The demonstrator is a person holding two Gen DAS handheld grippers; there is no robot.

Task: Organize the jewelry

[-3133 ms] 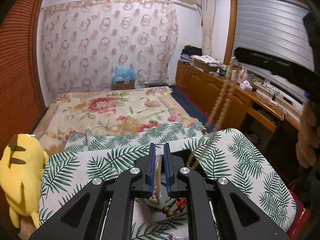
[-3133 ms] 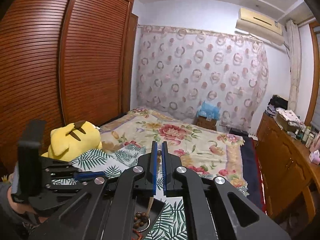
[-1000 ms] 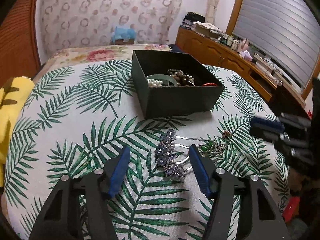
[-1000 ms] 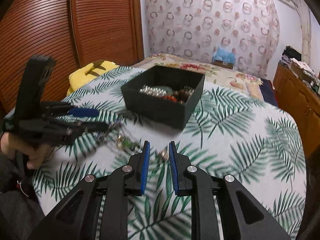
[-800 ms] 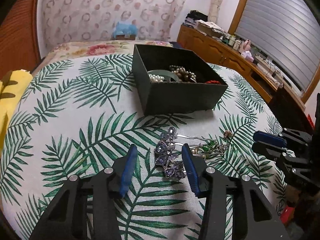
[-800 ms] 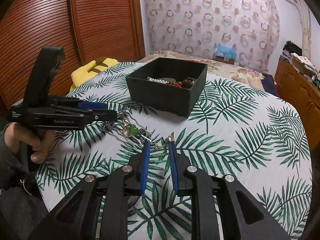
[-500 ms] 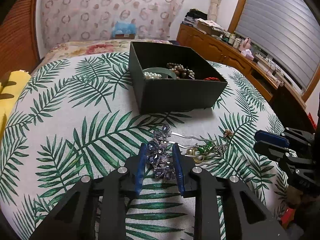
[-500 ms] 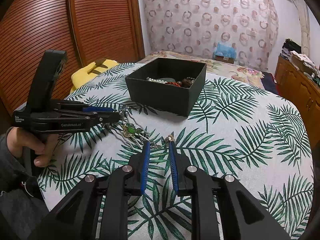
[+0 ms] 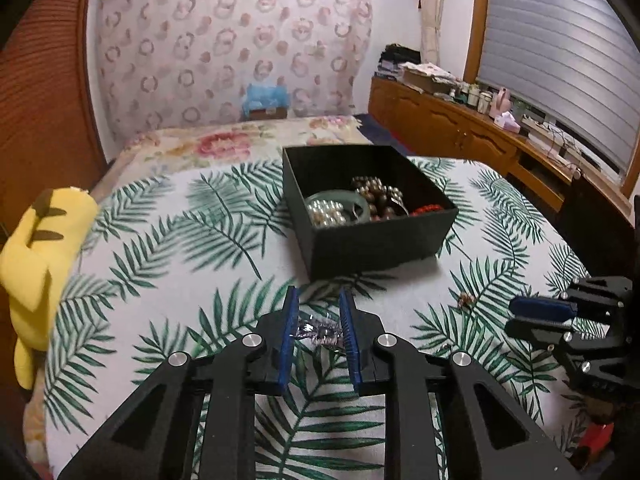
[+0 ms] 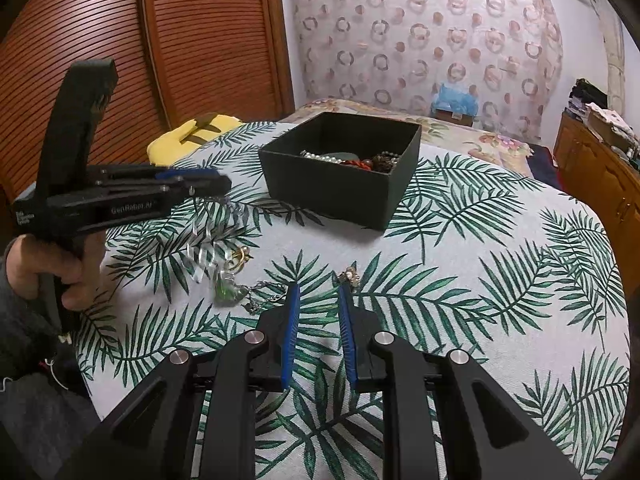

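My left gripper [image 9: 317, 292] is closing its jaws on a jewelled silver-purple hair comb [image 9: 318, 330], and the pads pinch it. In the right wrist view the left gripper [image 10: 222, 184] hangs above the cloth with the comb [image 10: 204, 248] dangling blurred below it. The black box [image 9: 376, 248] beyond holds pearls, a green bangle and brown and red beads. My right gripper [image 10: 318, 286] hovers low over the table, its jaws slightly apart and holding nothing. A green pendant necklace [image 10: 228, 290] lies left of it. A small earring [image 10: 350, 274] lies at its right fingertip.
A round table with a palm-leaf cloth [image 9: 168, 248] carries everything. A yellow plush toy [image 9: 36, 264] sits at its left edge. A person's hand [image 10: 60, 268] grips the left tool. Behind are a bed, a wooden wardrobe and a low cabinet [image 9: 460, 136].
The left jaws closed in around the jewelled comb and raised it off the cloth; its prongs now swing below. The right gripper has stayed where it was.
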